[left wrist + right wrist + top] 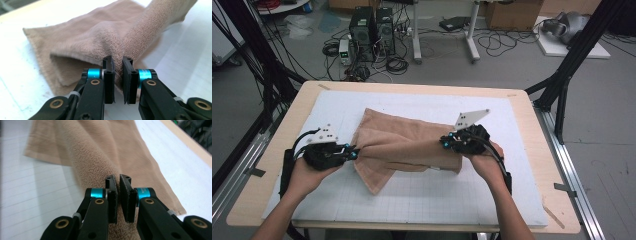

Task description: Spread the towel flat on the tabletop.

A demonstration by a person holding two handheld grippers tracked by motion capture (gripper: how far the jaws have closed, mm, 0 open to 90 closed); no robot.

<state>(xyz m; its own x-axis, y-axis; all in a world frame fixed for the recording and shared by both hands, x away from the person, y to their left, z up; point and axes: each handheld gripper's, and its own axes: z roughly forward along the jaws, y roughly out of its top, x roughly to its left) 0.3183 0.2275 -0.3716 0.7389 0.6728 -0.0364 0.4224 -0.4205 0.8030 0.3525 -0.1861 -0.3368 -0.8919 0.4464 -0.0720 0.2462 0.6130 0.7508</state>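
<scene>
Got the tan towel [404,145] lying a bit skewed on the white gridded mat [492,195] that covers my tabletop [532,130], roughly in the middle. My left tool [353,154] is clamped on the towel's left end, and in the left gripper view the jaws are pinched tight on a bunched fold of terry. My right tool [445,142] is clamped on the right end, jaws nearly together with cloth squeezed between them. Between the two, the towel is lifted into a ridge, with the rest draping down to the mat. Both my hands come in low from the near edge, left hand [307,172] and right hand [487,160] about level, tools pointing inward at each other.
</scene>
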